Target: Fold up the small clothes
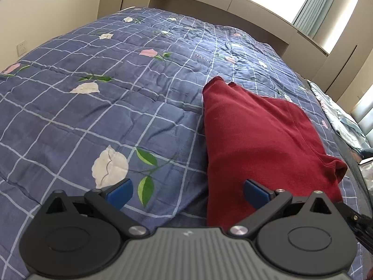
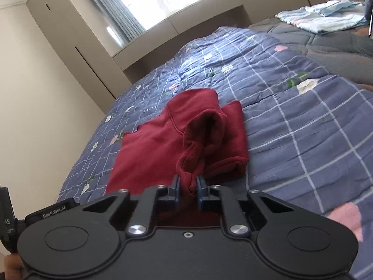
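A dark red garment (image 1: 261, 140) lies partly folded on the blue checked floral quilt (image 1: 93, 93). My left gripper (image 1: 187, 192) is open, low over the quilt at the garment's near left edge; its right pad (image 1: 256, 191) is over the red cloth and its left pad (image 1: 120, 192) is over the quilt. In the right wrist view the garment (image 2: 163, 144) lies ahead, and my right gripper (image 2: 188, 186) is shut on a bunched edge of it, lifting that edge off the quilt (image 2: 303, 128).
A beige headboard and cabinets (image 1: 209, 4) run along the far side under a bright window. Pale folded bedding (image 2: 321, 18) lies on a grey quilt at the far right. A wall (image 2: 35, 116) stands left of the bed.
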A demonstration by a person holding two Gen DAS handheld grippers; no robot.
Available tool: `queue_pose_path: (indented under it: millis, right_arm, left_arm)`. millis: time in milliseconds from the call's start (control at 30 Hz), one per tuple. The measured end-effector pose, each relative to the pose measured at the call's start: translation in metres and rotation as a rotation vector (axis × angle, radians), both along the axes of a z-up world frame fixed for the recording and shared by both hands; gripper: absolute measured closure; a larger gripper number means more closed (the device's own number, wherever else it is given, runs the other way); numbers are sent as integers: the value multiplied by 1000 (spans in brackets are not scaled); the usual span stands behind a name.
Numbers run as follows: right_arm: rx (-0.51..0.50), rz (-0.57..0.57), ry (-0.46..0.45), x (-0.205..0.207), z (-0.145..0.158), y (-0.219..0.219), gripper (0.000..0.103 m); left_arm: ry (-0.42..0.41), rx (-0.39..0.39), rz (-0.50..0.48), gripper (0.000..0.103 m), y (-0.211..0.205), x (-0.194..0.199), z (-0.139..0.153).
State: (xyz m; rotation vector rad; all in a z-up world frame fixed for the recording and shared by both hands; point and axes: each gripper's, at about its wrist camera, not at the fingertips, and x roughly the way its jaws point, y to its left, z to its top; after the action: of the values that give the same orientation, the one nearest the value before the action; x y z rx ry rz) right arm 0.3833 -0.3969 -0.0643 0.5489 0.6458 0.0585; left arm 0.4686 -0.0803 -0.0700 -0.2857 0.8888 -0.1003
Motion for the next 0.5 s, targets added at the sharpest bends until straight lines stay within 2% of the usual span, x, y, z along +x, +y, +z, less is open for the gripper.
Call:
queue_pose_path:
  millis: [167,267,333,367,400,433,467,500]
  right_arm:
    - [23,-6,30,-13,-6,1,92]
    - [-32,5,23,-12,-11,7,88]
    - [-65,6,-11,-9,-4,6,72]
    - [-149,0,-71,-5,9,6,62]
    - [-149,0,-71,-5,9,6,36]
    - [-238,0,-156,5,22,5,14]
    - [-238,0,-156,5,22,5,8]
    - [-288,2,-188,14,27,6,6]
  left_arm:
    - [3,4,4,0,3,0,-1]
    - [11,0,6,0,4,5,-2]
    - [-2,1,5,0,1,13,0]
    - [-14,-1,3,0,1,17,2]
    - [-30,-3,1,0,-1,23,4]
    - [-42,-5,0,0,-3,29,6]
    - [-55,-8,-2,0,-6,38,7]
    - [-66,-8,-6,0,-10,49,7]
